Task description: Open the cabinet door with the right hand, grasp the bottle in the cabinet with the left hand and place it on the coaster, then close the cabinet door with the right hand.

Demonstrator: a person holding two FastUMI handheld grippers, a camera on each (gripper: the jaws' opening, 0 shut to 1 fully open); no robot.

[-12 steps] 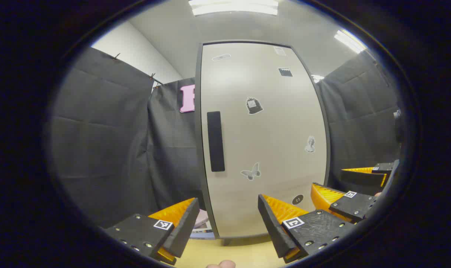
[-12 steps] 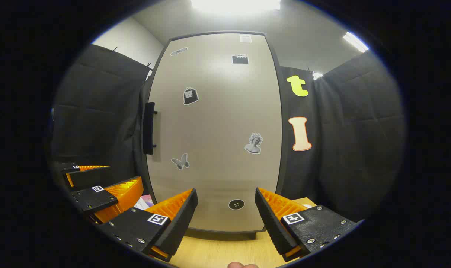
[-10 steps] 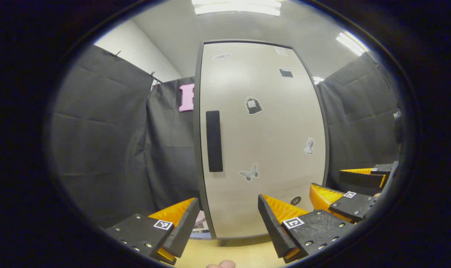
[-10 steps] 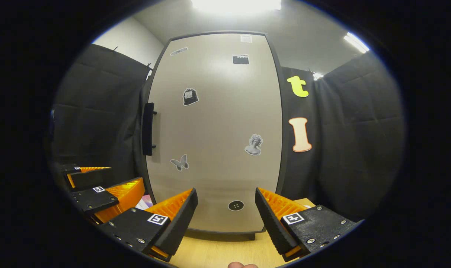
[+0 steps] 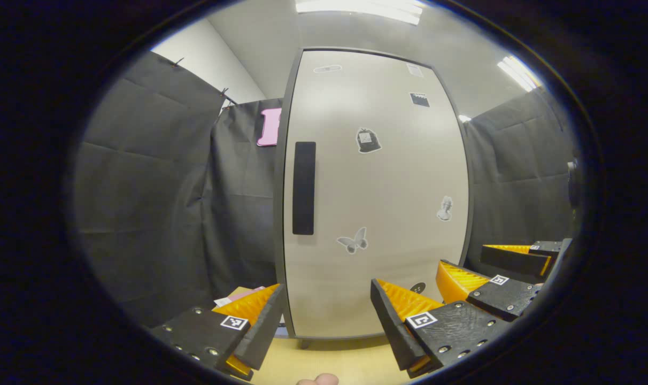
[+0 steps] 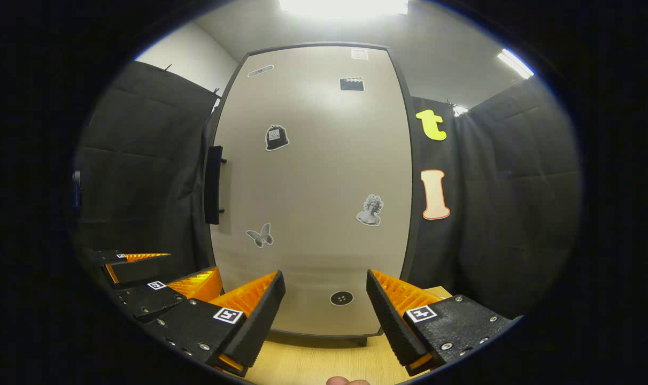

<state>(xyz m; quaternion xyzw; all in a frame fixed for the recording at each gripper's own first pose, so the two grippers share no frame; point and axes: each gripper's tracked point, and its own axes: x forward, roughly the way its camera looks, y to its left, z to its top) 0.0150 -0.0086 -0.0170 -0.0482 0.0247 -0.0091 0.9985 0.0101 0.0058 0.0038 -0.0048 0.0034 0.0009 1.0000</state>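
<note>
A tall beige cabinet door [image 5: 377, 203] stands closed on a light wooden table [image 5: 329, 361], seen straight ahead in the left gripper view. Black cloth hangs to its far left and far right. A long black handle [image 5: 303, 188] runs upright near the door's left edge. Stickers dot the door, among them a butterfly [image 5: 352, 241] low down and a bust [image 5: 445, 208] toward the right. At the near left foot of the cabinet, some pink and white papers [image 5: 237, 295] lie on the table, partly hidden behind a finger. The left gripper [image 5: 324, 315] sits low and near, its orange-and-black fingers spread wide with nothing between them. To its right, the right gripper [image 5: 487, 270] also shows, fingers apart.

In the right gripper view the left gripper [image 6: 161, 270] appears at the low left, and the handle [image 6: 213, 185] stands out edge-on from the closed cabinet door [image 6: 313, 187]. The right gripper [image 6: 325, 310] is spread wide and empty, short of the door. The bottle cannot be seen behind the closed door.
</note>
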